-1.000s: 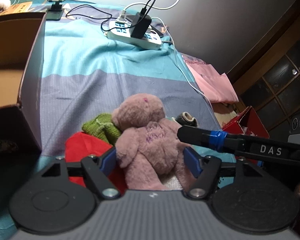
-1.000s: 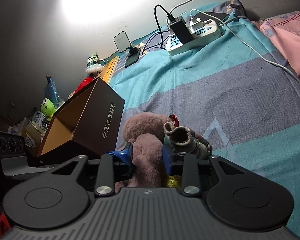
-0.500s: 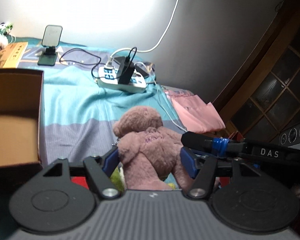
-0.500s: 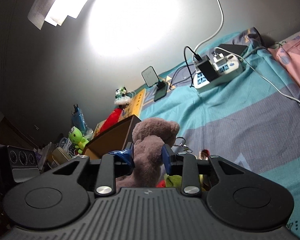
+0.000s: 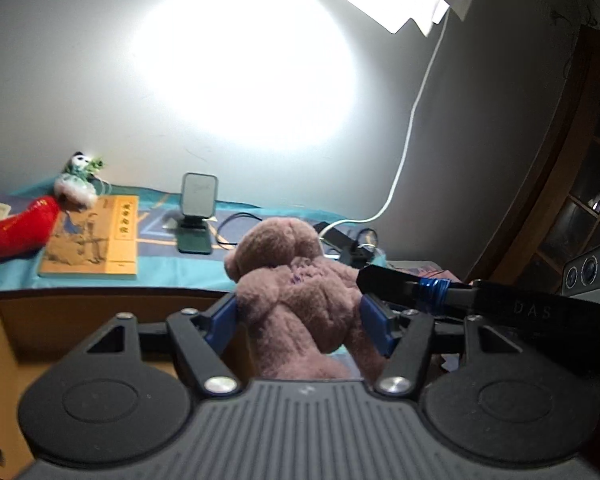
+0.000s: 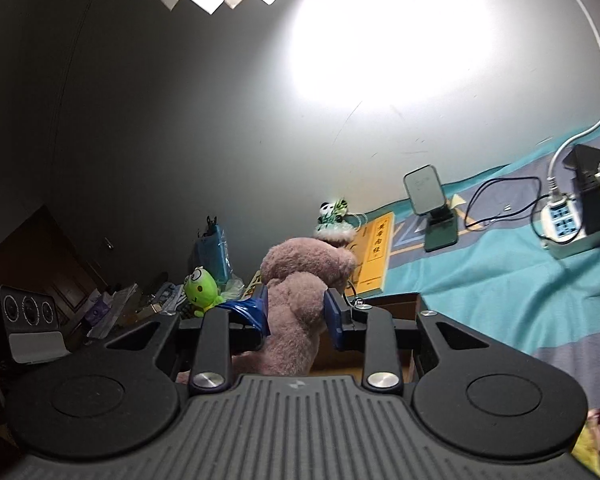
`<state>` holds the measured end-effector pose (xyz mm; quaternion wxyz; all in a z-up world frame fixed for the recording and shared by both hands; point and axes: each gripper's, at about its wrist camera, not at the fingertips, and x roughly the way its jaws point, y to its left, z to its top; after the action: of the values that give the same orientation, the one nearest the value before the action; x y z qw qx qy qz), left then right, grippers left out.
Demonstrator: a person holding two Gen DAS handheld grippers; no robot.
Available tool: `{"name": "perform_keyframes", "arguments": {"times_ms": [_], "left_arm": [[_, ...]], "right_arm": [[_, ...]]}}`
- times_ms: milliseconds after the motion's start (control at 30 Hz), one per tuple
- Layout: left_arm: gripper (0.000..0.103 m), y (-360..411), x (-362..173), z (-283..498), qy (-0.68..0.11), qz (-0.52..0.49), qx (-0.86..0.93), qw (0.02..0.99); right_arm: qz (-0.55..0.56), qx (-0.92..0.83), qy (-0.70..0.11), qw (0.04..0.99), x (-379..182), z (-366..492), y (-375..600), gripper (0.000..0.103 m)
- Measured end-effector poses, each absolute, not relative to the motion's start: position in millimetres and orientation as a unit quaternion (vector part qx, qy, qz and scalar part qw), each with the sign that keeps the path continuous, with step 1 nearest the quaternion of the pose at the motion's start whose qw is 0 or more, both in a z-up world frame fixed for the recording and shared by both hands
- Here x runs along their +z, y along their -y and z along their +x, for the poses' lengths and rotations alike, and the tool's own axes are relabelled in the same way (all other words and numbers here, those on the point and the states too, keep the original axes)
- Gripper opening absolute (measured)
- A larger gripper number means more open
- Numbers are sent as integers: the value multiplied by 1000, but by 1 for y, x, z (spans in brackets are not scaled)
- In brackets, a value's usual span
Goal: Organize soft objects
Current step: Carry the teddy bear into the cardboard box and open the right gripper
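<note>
Both claws have come up off the bed w/ the pink teddy (image 5: 300, 296) between them; a sec ago it lay on the blanket beside other soft bits, now it hangs just above the open cardboard box (image 5: 28, 320). Left claw (image 5: 298, 322) set wide, pads pressed on its body; right claw (image 6: 296, 312) narrower, pinching one limb. We judge: lift done, drop into box next.

Bed: teal/grey striped blanket (image 6: 500, 280). Beyond box: yellow book (image 5: 94, 240), red plush (image 5: 16, 228), phone stand (image 5: 198, 216). Power strip (image 6: 576, 220) farther off, right of box. Wall behind box bright w/ lamp glare, room otherwise dim.
</note>
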<state>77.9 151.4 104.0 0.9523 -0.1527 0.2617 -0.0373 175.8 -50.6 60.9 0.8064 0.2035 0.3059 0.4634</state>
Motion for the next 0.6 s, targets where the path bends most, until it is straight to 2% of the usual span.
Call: {"name": "perform_keyframes", "arguments": {"times_ms": [367,600], "left_arm": [[63,-292,35,82,-339,-139,27,930],[62,-328,-10,95,-396,-114,55,910]], "right_arm": [[179,453,-410,771,-1,183,-99,12],[132,410,-485,761,-29,183,-152,11]]}}
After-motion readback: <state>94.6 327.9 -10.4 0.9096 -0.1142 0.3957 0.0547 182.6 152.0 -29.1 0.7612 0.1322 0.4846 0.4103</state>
